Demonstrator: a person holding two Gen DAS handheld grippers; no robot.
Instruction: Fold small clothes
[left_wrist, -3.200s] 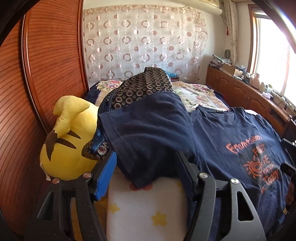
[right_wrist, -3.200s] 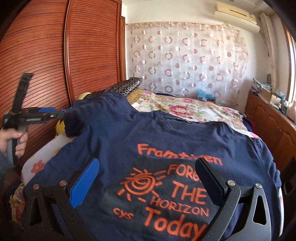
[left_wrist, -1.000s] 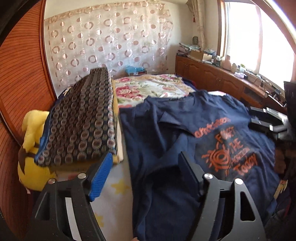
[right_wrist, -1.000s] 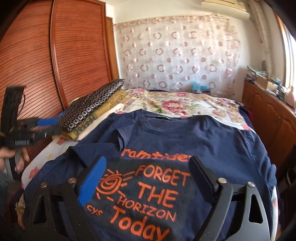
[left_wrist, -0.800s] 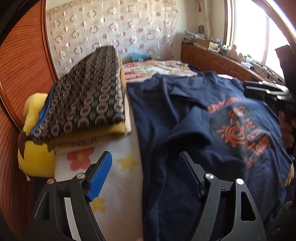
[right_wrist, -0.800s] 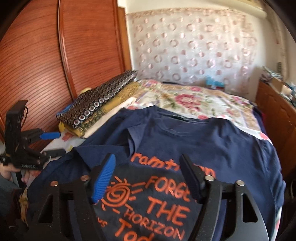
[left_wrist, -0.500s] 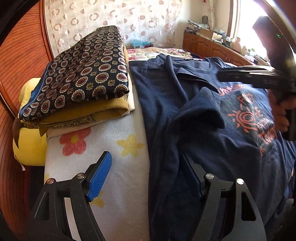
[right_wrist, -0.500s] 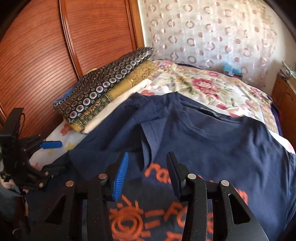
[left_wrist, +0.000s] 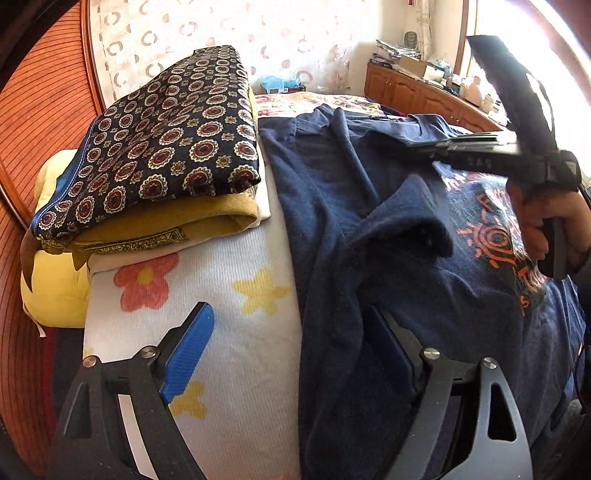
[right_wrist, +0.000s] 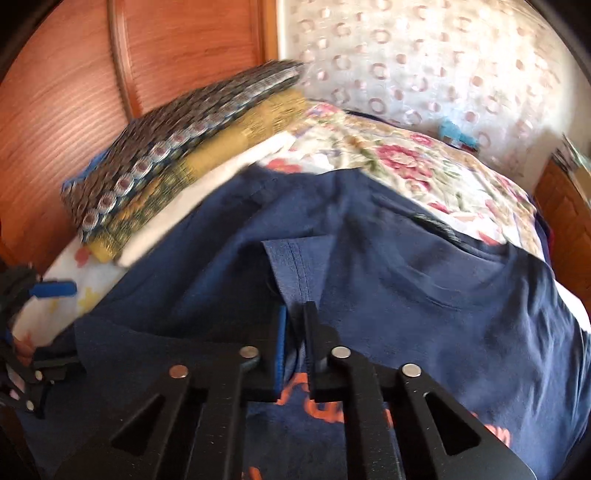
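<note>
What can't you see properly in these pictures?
- Left view: the T-shirt print is partly behind the right claw and the hand.
- Right view: the folded cloths are blurred, and the print is behind the claw.
- Left view: the yellow plush toy lies mostly under the cloths.

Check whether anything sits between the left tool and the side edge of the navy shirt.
Nothing visible does. The left tool hangs with jaws opening astride the shirt's side edge, bare bedsheet under its blue finger. The stack of folded cloths lies farther back, clear of it.
</note>
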